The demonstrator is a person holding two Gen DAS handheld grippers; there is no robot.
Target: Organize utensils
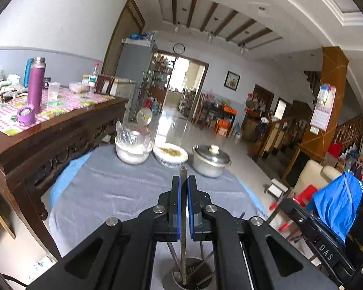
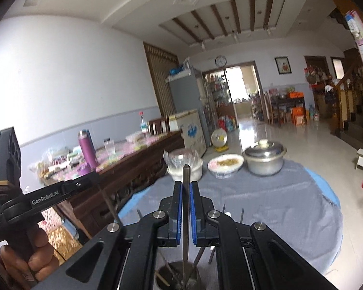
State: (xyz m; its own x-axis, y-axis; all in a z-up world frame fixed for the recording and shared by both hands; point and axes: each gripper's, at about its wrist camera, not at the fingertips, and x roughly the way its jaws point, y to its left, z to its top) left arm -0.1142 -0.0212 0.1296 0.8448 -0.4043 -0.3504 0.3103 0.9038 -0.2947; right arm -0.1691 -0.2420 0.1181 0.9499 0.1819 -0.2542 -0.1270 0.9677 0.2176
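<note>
Left wrist: both grippers (image 1: 184, 183) (image 2: 185, 188) clamp chopsticks (image 1: 183, 217) (image 2: 186, 207); grey-clothed table (image 1: 109, 193), tiled room.

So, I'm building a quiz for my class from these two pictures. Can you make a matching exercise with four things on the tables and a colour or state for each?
Things:
1. flask
2. pot
3. middle bowl
4. left bowl

Colour or state:
A. covered with clear plastic
B. purple, standing upright with its cap off
C. metal, lid on
D. open, holding yellowish food

Pairs: 1-B, 2-C, 3-D, 4-A
</note>
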